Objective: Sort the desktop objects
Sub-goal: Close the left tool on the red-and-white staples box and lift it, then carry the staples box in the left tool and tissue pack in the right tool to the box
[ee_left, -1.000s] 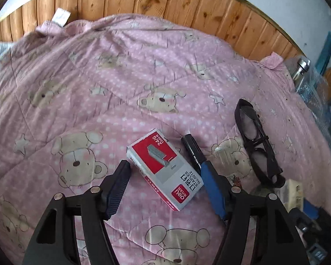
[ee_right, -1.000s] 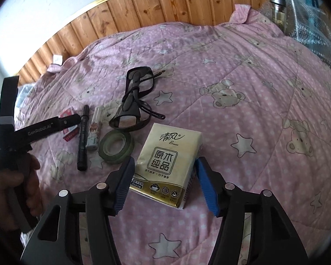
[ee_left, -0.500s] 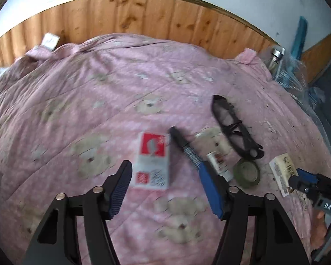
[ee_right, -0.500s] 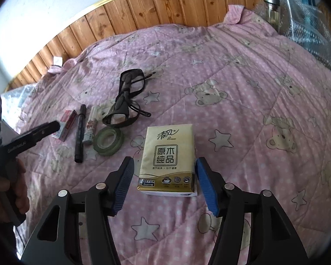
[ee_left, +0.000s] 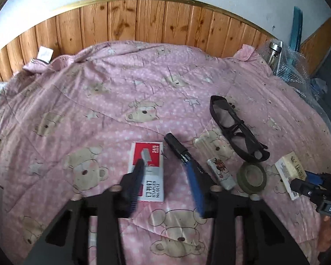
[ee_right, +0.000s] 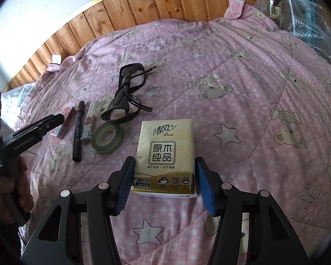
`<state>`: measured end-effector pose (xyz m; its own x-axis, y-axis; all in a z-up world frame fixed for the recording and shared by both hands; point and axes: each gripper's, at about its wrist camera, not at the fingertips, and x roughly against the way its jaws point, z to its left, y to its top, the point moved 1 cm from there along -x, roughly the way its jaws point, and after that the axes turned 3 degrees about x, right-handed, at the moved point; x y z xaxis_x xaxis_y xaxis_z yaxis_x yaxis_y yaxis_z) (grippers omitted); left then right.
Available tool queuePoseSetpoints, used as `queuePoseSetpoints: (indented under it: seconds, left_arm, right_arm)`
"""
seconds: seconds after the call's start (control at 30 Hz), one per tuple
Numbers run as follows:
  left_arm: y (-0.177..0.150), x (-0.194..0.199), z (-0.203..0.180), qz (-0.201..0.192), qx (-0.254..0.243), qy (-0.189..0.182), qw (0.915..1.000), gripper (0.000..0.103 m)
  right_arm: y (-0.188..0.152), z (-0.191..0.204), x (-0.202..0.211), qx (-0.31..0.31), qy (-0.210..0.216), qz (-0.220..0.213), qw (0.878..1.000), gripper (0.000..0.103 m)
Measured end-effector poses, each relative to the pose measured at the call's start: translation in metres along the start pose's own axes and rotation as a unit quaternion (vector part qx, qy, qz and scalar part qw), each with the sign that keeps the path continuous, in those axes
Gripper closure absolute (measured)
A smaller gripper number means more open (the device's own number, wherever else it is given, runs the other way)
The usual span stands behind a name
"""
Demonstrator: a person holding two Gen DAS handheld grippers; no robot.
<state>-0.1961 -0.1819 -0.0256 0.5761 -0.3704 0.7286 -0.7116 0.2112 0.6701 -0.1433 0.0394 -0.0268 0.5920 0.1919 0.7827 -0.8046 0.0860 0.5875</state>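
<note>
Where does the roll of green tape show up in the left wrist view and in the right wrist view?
Left wrist view: the roll of green tape lies lower right, below the black glasses.
Right wrist view: it lies left of centre, left of the tissue pack.
Shared landmark: the black glasses, just beyond the tape in both.

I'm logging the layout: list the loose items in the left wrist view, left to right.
Staple box → black marker → small white tube → tape roll → tissue pack. The glasses lie farther back, overlapping several.
</note>
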Motion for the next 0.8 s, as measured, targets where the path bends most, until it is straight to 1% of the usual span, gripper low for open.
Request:
queuePoseSetpoints:
  seconds: [0.03,0.1,0.2,0.27,0.3,0.37,0.53,0.67,0.8]
  left_arm:
    - [0.0,0.001,0.003,-0.005,0.008,0.003,1.0,0.032]
    - [0.001,0.0,0.008,-0.009,0.024,0.001,0.9997,0.031]
    - [0.0,-0.015,0.017,0.014,0.045,-0.008,0.9988,0.031]
    - [-0.003,-0.026,0.024,0.034,0.062,-0.014,0.9974,0.048]
    - [-0.002,-0.025,0.026,0.03,0.065,-0.011,0.9973,0.064]
    - [0.0,-0.02,0.026,0.024,0.059,-0.014,0.9979,0.063]
    - [-0.002,0.003,0.017,0.005,0.039,0.003,0.9992,0.063]
    - [-0.007,0.027,0.017,-0.005,0.045,0.008,0.999,0.063]
    - [-0.017,0.055,0.017,-0.009,0.051,0.015,0.9986,0.063]
  right_arm:
    - [0.0,0.0,0.0,0.0,0.001,0.0,1.0,0.045]
    - [0.0,0.0,-0.001,-0.001,0.001,0.0,1.0,0.045]
    - [0.0,-0.002,-0.003,-0.002,0.004,0.0,1.0,0.045]
    - [0.001,-0.002,-0.004,-0.002,0.007,0.0,1.0,0.045]
    - [0.001,-0.003,-0.003,-0.002,0.009,-0.001,1.0,0.046]
    - [0.001,-0.003,-0.002,-0.003,0.011,-0.002,1.0,0.046]
    - [0.003,0.003,0.004,0.003,0.021,-0.008,1.0,0.046]
    - [0.002,0.016,0.014,0.017,0.031,-0.013,0.999,0.046]
    - [0.0,0.04,0.024,0.036,0.051,-0.014,0.998,0.046]
